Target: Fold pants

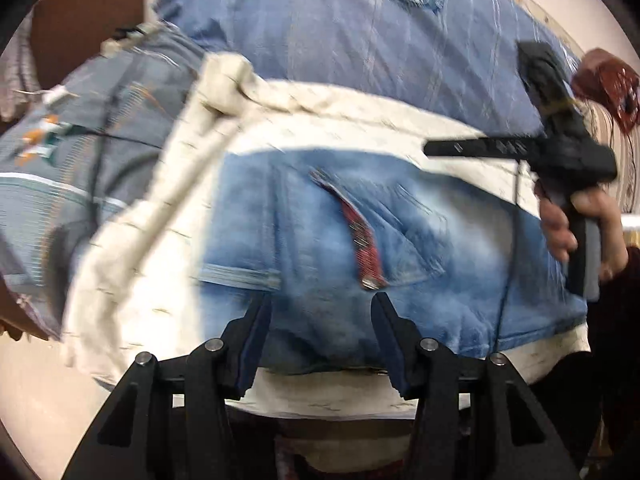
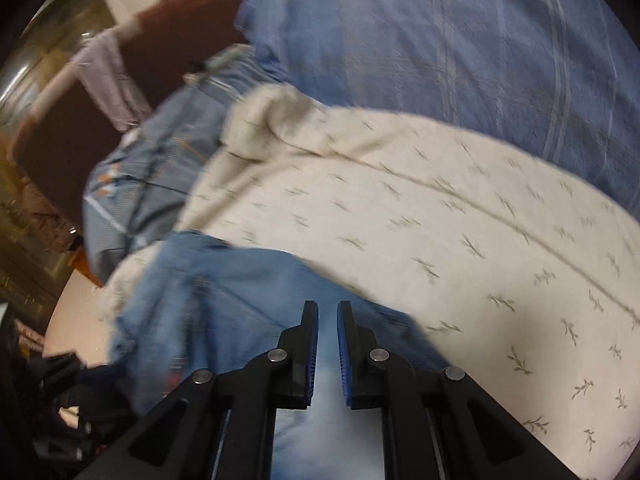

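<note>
Light blue jeans (image 1: 320,232) lie folded on a cream sheet (image 1: 132,248) on the bed, with a red-lined pocket flap showing. My left gripper (image 1: 322,304) is open just above the jeans' near edge, nothing between the jaws. The right gripper (image 1: 436,148) is seen from the side in the left wrist view, held by a hand at the jeans' right end. In the right wrist view the jeans (image 2: 224,292) lie under my right gripper (image 2: 327,308), whose jaws stand a narrow gap apart over the denim; a grip cannot be told.
A blue striped quilt (image 1: 360,40) covers the far side of the bed. A grey patterned pillow (image 1: 80,128) lies to the left, with a brown headboard (image 1: 88,12) behind it. The cream sheet (image 2: 440,220) stretches to the right. Floor lies beyond the bed's near edge.
</note>
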The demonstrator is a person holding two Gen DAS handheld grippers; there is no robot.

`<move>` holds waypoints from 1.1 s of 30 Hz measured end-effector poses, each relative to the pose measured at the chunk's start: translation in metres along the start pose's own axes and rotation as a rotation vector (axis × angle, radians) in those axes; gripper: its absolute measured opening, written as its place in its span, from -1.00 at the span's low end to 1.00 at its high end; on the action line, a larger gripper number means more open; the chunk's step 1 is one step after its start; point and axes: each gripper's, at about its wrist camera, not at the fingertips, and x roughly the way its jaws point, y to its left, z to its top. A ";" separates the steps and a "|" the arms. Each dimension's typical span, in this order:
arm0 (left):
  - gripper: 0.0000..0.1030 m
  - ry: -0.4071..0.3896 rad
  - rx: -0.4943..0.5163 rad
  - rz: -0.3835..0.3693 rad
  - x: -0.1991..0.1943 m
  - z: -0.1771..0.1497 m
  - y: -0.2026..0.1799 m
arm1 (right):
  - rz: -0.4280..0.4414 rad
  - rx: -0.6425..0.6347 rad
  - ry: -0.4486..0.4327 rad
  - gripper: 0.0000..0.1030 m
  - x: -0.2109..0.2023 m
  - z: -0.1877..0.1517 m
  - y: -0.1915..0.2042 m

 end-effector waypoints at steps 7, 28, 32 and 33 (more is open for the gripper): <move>0.09 0.025 -0.022 0.080 0.015 0.001 0.023 | 0.100 -0.005 0.044 -0.79 -0.001 -0.047 0.051; 0.14 0.011 -0.079 0.047 0.042 0.066 0.038 | 0.132 -0.006 0.011 -0.77 -0.008 -0.144 0.103; 0.19 0.148 -0.095 0.072 0.103 0.070 0.036 | 0.095 -0.009 0.086 -0.76 0.019 -0.153 0.111; 0.20 0.176 -0.101 0.075 0.115 0.068 0.038 | 0.094 0.001 0.096 -0.76 0.026 -0.156 0.108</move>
